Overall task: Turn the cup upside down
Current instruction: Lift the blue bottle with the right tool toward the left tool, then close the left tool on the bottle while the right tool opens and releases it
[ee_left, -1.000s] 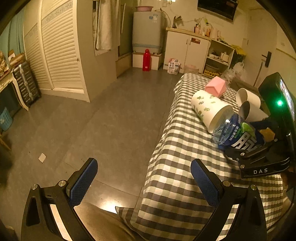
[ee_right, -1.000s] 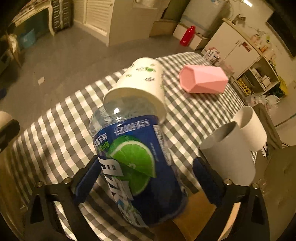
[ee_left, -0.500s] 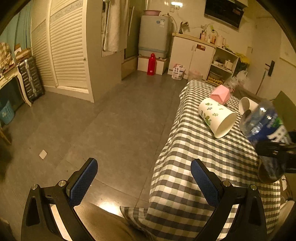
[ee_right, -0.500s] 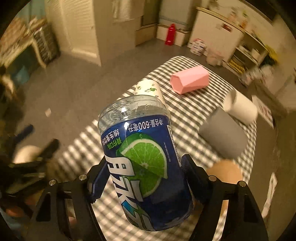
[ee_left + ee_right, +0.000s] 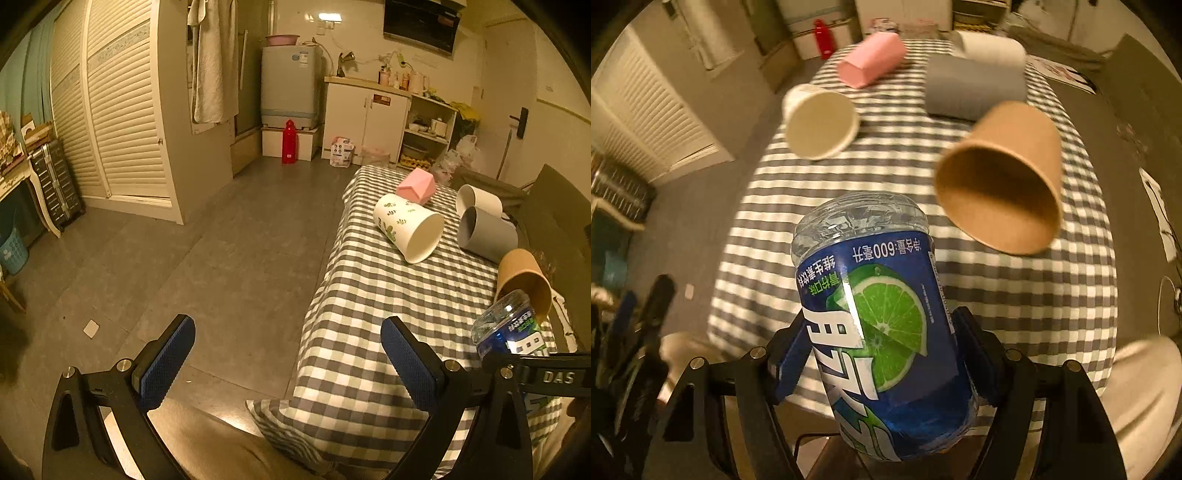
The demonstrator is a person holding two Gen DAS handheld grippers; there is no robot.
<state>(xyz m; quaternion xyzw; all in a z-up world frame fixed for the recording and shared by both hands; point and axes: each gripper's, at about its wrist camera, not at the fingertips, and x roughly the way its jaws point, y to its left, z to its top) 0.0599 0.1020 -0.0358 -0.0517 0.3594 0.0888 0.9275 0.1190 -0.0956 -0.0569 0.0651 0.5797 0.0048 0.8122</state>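
Left to right across the checked tablecloth (image 5: 1015, 295), seen from the right wrist: a white leaf-printed cup (image 5: 820, 122) lies on its side near the left edge, mouth toward the camera; a pink faceted cup (image 5: 871, 59) lies beyond it toward the far edge; a grey cup (image 5: 975, 88) and a white cup (image 5: 993, 46) lie side by side at the far right; a brown paper cup (image 5: 1004, 177) lies on its side nearer, mouth toward the camera. The right gripper (image 5: 882, 354) is clamped on a cut-off plastic bottle cup (image 5: 882, 325) with a blue lime label, one finger pressing each side of the label band. The cup's long axis runs forward and slightly left along the fingers, its clear ribbed base pointing away and the print reading inverted, so the open end appears to sit toward the gripper body; that end is hidden. It is held over the near edge of the table, apart from the cloth as far as can be judged. The left gripper (image 5: 288, 362) stands wide open and empty off the table's left edge, over the floor; the bottle cup (image 5: 509, 328) lies to its right, so the right hand is the working one. Setting the cup mouth-down likely calls for tipping its base upward before lowering.
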